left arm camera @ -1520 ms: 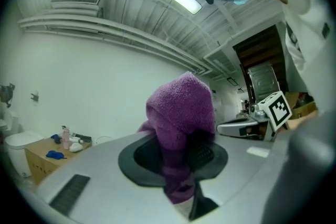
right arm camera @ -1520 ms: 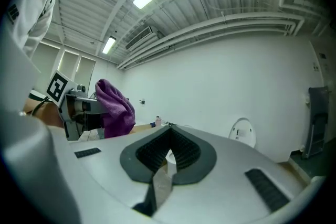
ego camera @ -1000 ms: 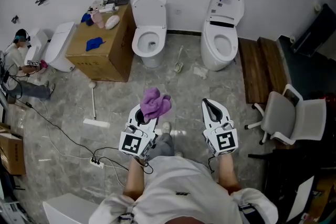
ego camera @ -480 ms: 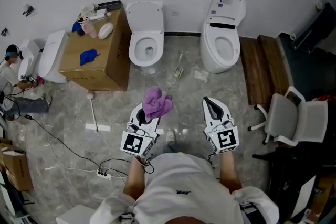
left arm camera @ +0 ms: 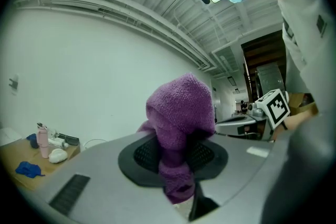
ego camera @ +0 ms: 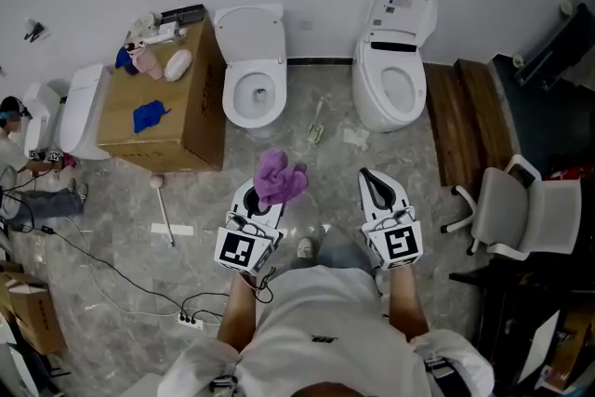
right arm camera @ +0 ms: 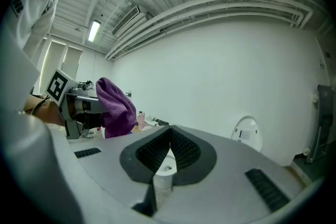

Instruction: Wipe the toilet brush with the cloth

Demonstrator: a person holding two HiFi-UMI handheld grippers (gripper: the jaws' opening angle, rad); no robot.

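- The left gripper (ego camera: 263, 205) is clamped on the purple cloth (ego camera: 279, 178). The cloth bunches up above the jaws, so a loose wad stands free for wiping.
- The right gripper (ego camera: 370, 184) has its jaws pressed together on nothing, probably kept free to take the brush handle.
- The toilet brush (ego camera: 316, 120) lies on the floor at about 12 o'clock from the grippers. It is between the white toilet (ego camera: 253, 60) and the open-lid toilet (ego camera: 395, 42), well apart from both tools, so an approach likely comes first.
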